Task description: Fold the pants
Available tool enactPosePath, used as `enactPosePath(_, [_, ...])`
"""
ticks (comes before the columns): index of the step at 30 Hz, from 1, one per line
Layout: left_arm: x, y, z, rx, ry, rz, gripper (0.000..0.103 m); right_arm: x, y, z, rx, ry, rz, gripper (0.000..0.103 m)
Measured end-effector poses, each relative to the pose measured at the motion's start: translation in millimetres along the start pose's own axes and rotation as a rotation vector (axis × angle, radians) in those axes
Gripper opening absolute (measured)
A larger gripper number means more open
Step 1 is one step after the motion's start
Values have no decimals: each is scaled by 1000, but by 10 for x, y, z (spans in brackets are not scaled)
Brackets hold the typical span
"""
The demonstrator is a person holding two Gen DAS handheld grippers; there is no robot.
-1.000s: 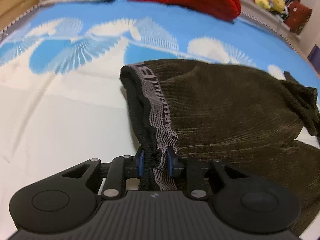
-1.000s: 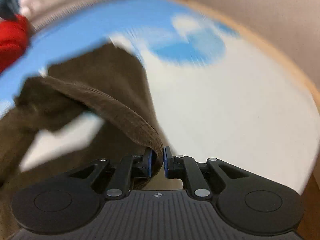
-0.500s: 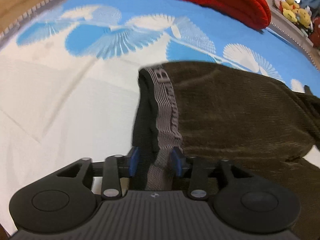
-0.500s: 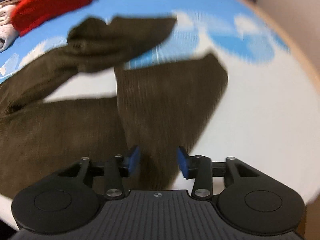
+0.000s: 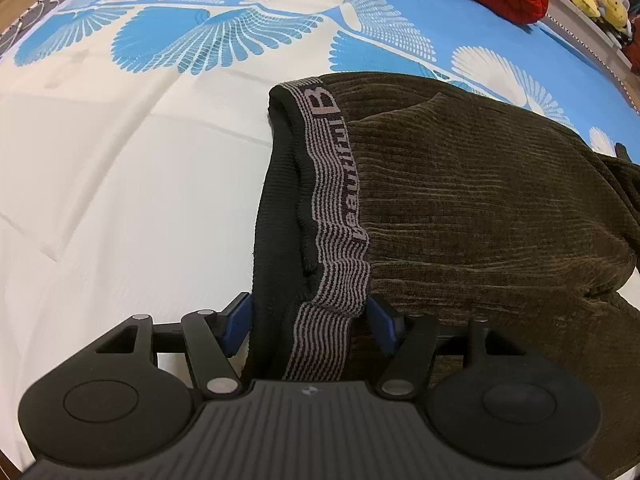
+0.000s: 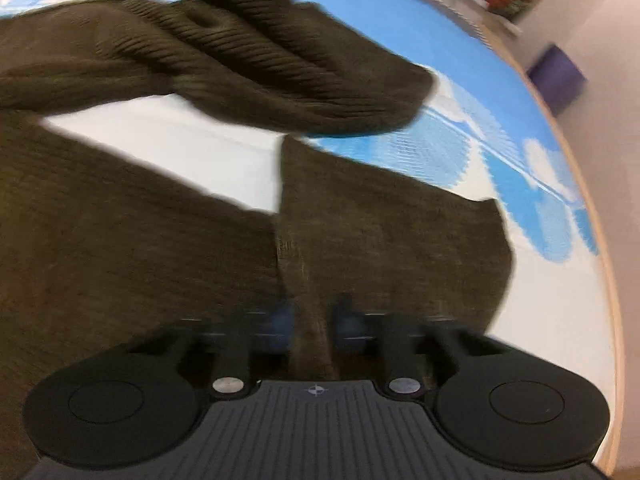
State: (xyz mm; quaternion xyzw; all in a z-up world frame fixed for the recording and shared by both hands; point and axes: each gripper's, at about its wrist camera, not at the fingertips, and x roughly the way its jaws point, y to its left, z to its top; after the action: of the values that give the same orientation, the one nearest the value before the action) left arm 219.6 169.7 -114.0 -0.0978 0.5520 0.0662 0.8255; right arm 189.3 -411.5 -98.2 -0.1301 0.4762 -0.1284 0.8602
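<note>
Left gripper (image 5: 310, 320) low over the bedspread (image 5: 120, 200), jaws spread, striped waistband (image 5: 336, 208) loose between; right gripper (image 6: 310, 320) blurred, jaws parted around a pants (image 6: 380, 248) fold, grip impossible to tell

Left claw (image 5: 310, 322) low and level, jaws spread wide; right claw (image 6: 312, 326) blurred, jaws narrowly parted.

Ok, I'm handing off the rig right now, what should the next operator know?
Left gripper: open, jaws either side of the waistband, not clamped.
Right gripper: blurred, looks open around a fold of one leg.
Pants lie on the bedspread, waist end flat; the other leg is bunched and lies apart from the first.
Done: pants laid down, no clear fold yet.
Left: bring the legs together, then fold toward the waistband.
</note>
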Motion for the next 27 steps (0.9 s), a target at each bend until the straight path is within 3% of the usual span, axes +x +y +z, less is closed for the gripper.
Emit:
enactPosePath(3, [25,-3,11,-2,11,5,69,-221,-580,-35,335,-56,-83,8])
enactPosePath(6, [19,-9,7,8,10,7,68,-396,-1223,-434,697,-30,-229,8])
enactPosePath(8, [10,-14,1,17,8,6,67,-373,-1577,-852,917,69,-246,8])
enactPosePath(11, [4,-20,-23,28,14,3,67,-192,-1898,-1498,1177,273,-186,8])
enactPosePath(13, [12,-20,-44,36,26,6,67,-131,-1980,-1768,1296,330,-157,8])
enactPosePath(17, [27,-20,-80,49,37,16,61,-103,-2025,-1780,1266,300,-101,9])
enactPosePath(19, [19,-30,-96,56,30,20,44,-89,-2003,-1747,1230,291,-99,8])
enactPosePath(22, [-38,-69,-117,99,1,30,26,-172,-2038,-1645,1202,193,-71,7])
enactPosePath(24, [-72,-61,-127,113,-12,27,22,-131,-2003,-1579,1140,235,-120,7])
enactPosePath(27, [-116,-29,-142,126,-22,17,18,-55,-2010,-1724,1217,344,-149,7])
